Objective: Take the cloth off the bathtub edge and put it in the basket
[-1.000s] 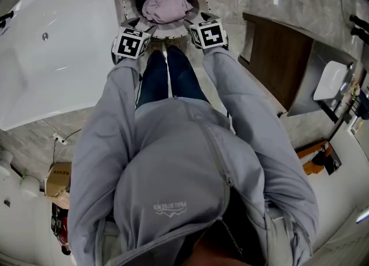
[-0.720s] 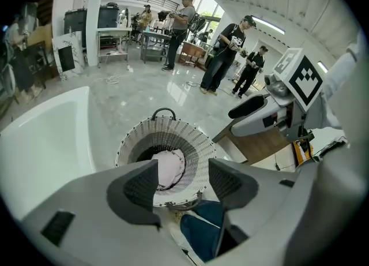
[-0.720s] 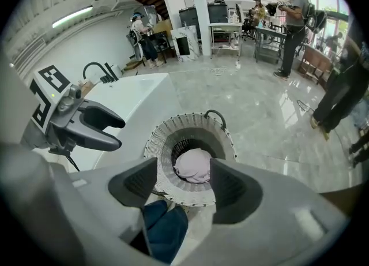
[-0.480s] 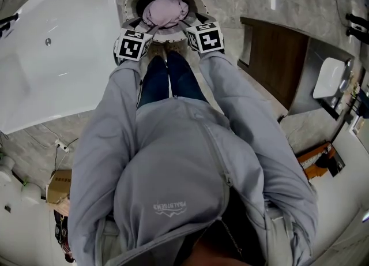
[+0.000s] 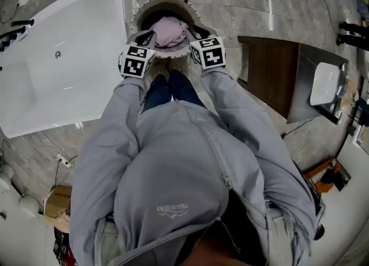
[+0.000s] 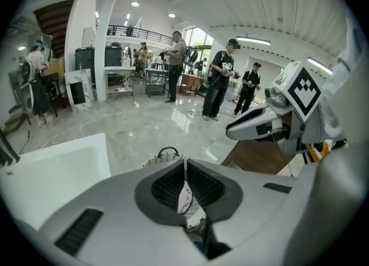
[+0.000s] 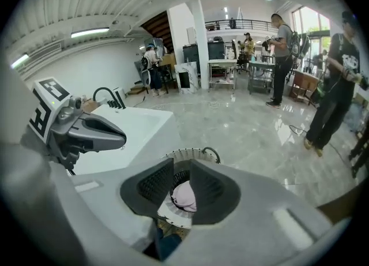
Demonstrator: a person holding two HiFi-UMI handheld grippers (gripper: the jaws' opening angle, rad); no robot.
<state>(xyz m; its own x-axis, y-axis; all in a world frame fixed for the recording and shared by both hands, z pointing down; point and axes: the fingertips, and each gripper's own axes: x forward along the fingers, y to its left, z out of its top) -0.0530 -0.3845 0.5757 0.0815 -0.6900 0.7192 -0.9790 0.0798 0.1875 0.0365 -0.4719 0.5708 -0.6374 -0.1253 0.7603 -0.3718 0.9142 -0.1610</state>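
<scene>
The pink cloth lies bunched inside the round wicker basket, which stands on the floor beside the white bathtub. Both grippers hover over the basket's near rim, above the cloth. My left gripper has its jaws shut; in the left gripper view the pads meet and the cloth shows below them in the basket. My right gripper is closing; in the right gripper view a gap remains, with nothing between the pads and the cloth seen beyond.
A dark wooden cabinet with a white basin stands to the right. A cardboard box sits at the lower left. The person's legs are just before the basket. Several people stand far off on the marble floor.
The cloth stays in the basket and both grippers stay at its near rim. The head camera has tilted, so basket and grippers sit lower in the frame.
</scene>
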